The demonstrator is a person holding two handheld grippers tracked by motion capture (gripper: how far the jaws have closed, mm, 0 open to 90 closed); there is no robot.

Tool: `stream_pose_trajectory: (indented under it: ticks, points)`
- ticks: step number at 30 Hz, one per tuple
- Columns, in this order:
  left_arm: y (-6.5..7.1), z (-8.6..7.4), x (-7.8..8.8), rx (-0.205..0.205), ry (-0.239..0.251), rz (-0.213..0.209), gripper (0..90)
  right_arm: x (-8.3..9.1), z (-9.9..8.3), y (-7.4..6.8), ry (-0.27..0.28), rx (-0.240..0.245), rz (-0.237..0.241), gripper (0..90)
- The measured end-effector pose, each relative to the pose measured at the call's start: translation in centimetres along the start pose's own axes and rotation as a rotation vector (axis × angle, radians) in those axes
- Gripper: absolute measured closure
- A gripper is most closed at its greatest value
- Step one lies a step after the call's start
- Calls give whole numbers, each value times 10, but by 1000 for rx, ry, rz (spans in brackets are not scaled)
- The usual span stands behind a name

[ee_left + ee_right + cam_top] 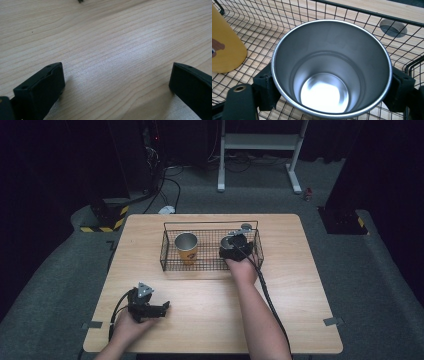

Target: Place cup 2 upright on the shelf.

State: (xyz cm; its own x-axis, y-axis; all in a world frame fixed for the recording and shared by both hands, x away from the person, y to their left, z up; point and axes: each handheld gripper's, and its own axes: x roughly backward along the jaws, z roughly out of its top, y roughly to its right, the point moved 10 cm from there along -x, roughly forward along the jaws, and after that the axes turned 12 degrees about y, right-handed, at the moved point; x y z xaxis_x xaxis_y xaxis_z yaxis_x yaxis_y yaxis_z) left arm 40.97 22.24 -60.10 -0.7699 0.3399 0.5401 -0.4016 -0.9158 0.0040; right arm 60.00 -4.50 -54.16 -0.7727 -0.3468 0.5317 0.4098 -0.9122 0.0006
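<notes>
Nearest the person, the left tool [161,308] rests on the surface [210,320], jaws spread and empty, well short of the wire basket [170,262]. Inside the basket's right end, the right tool [332,87] pinches the steel cup [331,67], upright, axis vertical, mouth up. Lower it level; release once its base sits flat, clear of the yellow cup [186,248].

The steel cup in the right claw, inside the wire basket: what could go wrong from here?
1. The right claw grips the steel cup just under its rim on smooth metal, so it may slip or tilt.
2. The yellow cup stands in the same wire basket; a sideways swing could knock it over.
3. The basket wall is close behind; the cup could catch on it.
</notes>
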Motion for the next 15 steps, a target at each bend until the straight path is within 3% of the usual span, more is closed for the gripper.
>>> stream_pose_trajectory:
  ticks: [8,15]
  points:
    - [0,0,0,1,0,0,5,3,2,2,1,-9,-15,99]
    - [0,0,0,-4,-3,0,6,10,11,2,40,-16,-8,92]
